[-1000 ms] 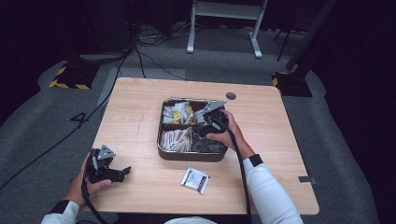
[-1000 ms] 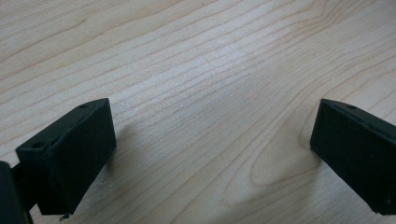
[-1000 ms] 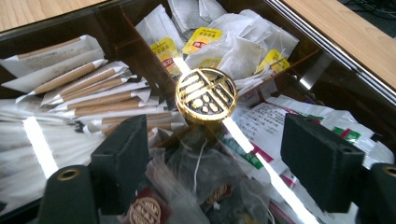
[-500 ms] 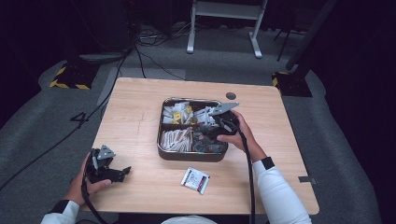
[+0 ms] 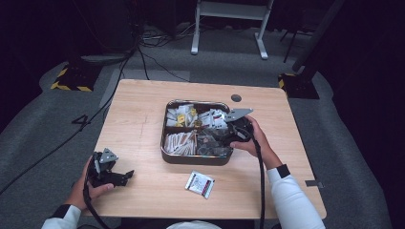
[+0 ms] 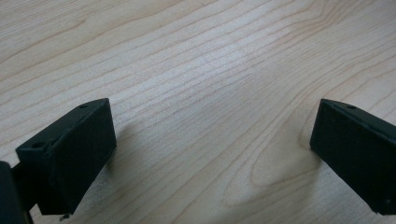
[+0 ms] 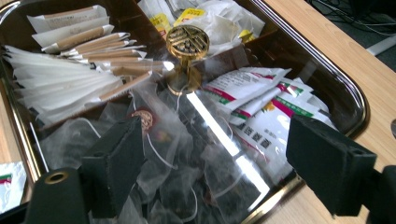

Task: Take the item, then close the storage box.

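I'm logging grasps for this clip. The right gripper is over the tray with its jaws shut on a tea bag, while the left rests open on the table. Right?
Not quite. The right gripper is over the tray, but its jaws stand open above the tea bags, holding nothing, as the right gripper view shows. The left gripper does rest open on the table.

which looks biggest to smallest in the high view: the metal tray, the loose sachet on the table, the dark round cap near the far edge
1. Metal tray, by far the largest.
2. Loose sachet, lying on the table in front of the tray.
3. Dark round cap, the smallest, though it lies farther from the camera, so the gap is somewhat overstated.
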